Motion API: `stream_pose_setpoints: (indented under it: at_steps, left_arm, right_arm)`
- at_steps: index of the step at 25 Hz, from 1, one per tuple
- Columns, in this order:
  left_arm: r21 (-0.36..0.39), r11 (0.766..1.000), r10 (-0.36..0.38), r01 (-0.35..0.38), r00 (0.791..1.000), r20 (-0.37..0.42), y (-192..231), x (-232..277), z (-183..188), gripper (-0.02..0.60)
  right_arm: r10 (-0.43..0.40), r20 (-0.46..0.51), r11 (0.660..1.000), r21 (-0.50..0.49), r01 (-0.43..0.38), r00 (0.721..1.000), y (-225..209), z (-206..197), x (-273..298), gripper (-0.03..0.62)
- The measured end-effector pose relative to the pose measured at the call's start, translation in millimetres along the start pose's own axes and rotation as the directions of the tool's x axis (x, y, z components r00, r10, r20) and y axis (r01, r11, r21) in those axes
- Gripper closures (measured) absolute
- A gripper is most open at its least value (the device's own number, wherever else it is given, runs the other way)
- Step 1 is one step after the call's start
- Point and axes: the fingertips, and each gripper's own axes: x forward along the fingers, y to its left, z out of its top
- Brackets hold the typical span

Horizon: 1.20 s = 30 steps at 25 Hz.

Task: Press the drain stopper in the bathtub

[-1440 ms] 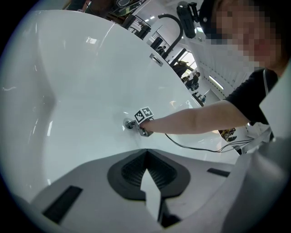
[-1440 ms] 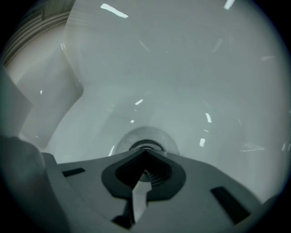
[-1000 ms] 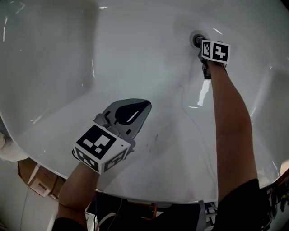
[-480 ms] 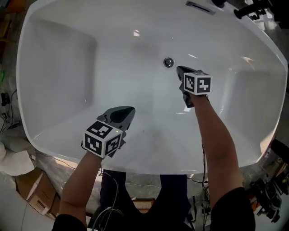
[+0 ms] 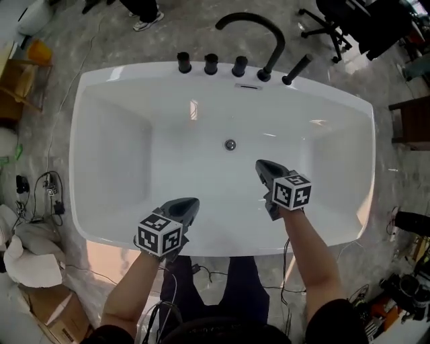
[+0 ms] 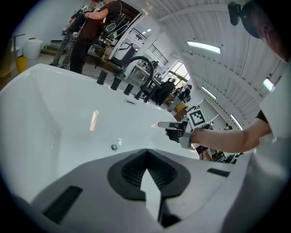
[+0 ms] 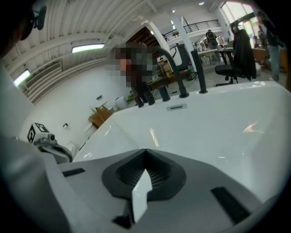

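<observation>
Left gripper and right gripper, grey plastic with ribbed black pads, each carrying a marker cube. Both are held over the near half of the tub. The jaws of each meet at the tips and hold nothing. The left gripper hangs just inside the near rim; the right is farther in, tips pointing toward the drain.

The tub is a glossy white rounded rectangle with smooth walls, bare inside, with light streaks on its floor. The stopper, a small round metal disc, sits at mid-floor toward the far wall. It lies beyond both grippers, apart from them, nearer the right one, with nothing between.

On the far rim stand three black cylindrical knobs, an arched black spout and a black rod handle, with an overflow slot below them.

The floor is mottled grey. Cables and a cardboard box lie at left, and an office chair stands beyond the tub.
</observation>
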Motion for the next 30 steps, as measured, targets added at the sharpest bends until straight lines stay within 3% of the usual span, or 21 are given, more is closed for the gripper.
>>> stream_pose_setpoints:
  at_steps: [4, 10, 16, 21, 30]
  left_arm:
    - [0.023, 1.000, -0.010, 0.009, 0.999, 0.032, -31.3, -29.6, 26.4, 0.574]
    - [0.105, 0.994, -0.039, 0.026, 0.992, 0.122, -79.8, -71.9, 80.2, 0.572]
    - [0.192, 0.980, -0.078, 0.043, 0.981, 0.178, -127.9, -106.8, 116.0, 0.574]
    - [0.267, 0.961, -0.130, 0.074, 0.971, 0.198, -168.2, -132.7, 127.6, 0.574]
    - [0.329, 0.934, -0.206, 0.137, 0.961, 0.186, -214.7, -144.6, 117.3, 0.574]
  right_arm:
    - [0.028, 0.111, 0.999, 0.022, -0.031, 0.993, 40.7, 41.3, -60.8, 0.582]
    - [0.069, 0.224, 0.997, -0.040, -0.061, 0.972, 103.4, 85.0, -144.8, 0.582]
    - [0.143, 0.363, 0.990, -0.067, -0.127, 0.921, 168.3, 114.7, -216.5, 0.582]
    - [0.179, 0.458, 0.984, -0.081, -0.159, 0.871, 207.5, 120.0, -261.2, 0.582]
    - [0.221, 0.461, 0.973, -0.162, -0.164, 0.859, 253.5, 98.1, -298.6, 0.582]
